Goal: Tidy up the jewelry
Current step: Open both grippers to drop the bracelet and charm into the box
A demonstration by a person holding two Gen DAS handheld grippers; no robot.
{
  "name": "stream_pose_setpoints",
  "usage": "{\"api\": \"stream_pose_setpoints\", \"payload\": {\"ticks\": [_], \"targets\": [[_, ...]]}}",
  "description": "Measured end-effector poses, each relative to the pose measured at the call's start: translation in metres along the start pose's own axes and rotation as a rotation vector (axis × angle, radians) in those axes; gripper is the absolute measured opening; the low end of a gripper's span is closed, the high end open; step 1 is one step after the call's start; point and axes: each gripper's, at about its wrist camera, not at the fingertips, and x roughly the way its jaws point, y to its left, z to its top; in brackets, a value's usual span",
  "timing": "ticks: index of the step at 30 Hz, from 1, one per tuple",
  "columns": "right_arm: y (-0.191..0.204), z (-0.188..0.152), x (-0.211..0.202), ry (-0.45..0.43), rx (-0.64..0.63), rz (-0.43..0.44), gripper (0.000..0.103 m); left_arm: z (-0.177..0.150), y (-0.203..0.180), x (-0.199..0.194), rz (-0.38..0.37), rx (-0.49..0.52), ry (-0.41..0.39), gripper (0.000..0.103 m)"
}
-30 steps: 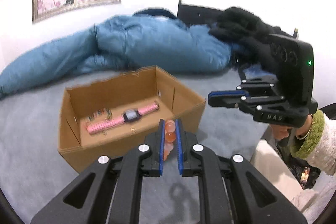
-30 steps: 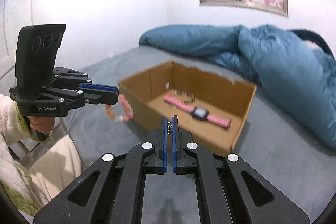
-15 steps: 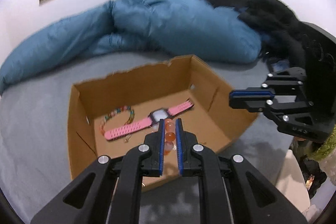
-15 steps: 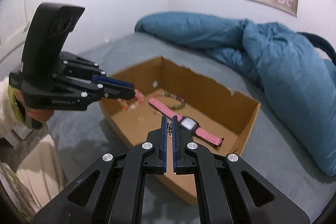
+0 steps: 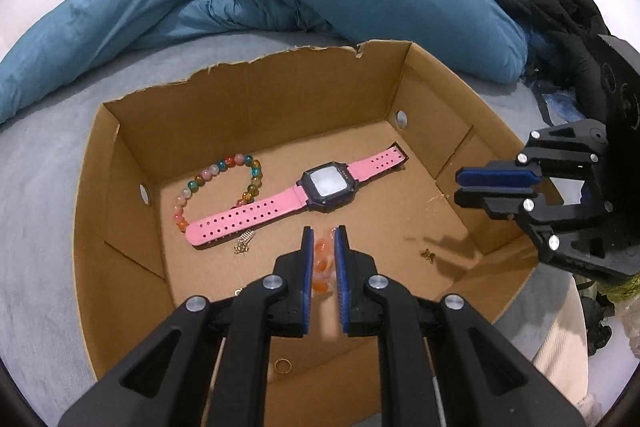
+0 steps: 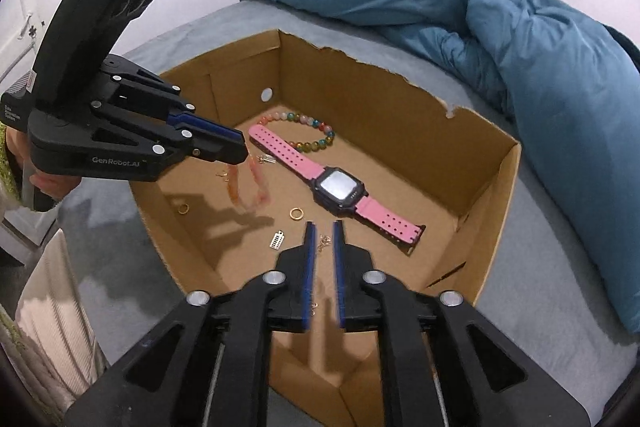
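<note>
Lowering further before letting go would serve best, so the orange bracelet (image 5: 321,265) lands on bare box (image 5: 256,99) floor just short of the watch (image 5: 326,187). From the left wrist, the left gripper (image 5: 322,255) pinches that bracelet between its pads, over the box.

From the right wrist, the right gripper (image 6: 322,239) has just been opening. Its jaws stand slightly apart, with a thin gold chain (image 6: 323,242) in the gap, seemingly loose, above the box floor.
</note>
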Motion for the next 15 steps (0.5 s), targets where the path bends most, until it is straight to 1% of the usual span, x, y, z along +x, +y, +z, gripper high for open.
{"api": "stream_pose_setpoints", "payload": {"ticks": [2, 5, 8, 10, 12, 14, 15], "targets": [[0.000, -0.002, -0.002, -0.005, 0.003, -0.007, 0.023, 0.000, 0.002, -0.001, -0.002, -0.010, -0.006, 0.024], [-0.002, -0.002, -0.008, -0.018, 0.014, -0.016, 0.027, -0.001, 0.004, -0.011, 0.006, -0.021, -0.038, 0.026], [-0.006, -0.002, -0.019, -0.051, 0.037, -0.025, 0.029, -0.002, 0.005, -0.025, 0.022, -0.023, -0.076, 0.027], [-0.010, -0.003, -0.031, -0.084, 0.066, -0.041, 0.032, -0.006, 0.006, -0.042, 0.046, -0.023, -0.121, 0.031], [-0.016, -0.005, -0.044, -0.117, 0.107, -0.056, 0.041, -0.010, 0.008, -0.061, 0.078, -0.028, -0.174, 0.037], [-0.021, -0.008, -0.053, -0.141, 0.150, -0.063, 0.045, -0.018, 0.013, -0.081, 0.124, -0.049, -0.225, 0.047], [-0.026, -0.012, -0.058, -0.151, 0.189, -0.061, 0.045, -0.021, 0.017, -0.089, 0.146, -0.065, -0.242, 0.050]]}}
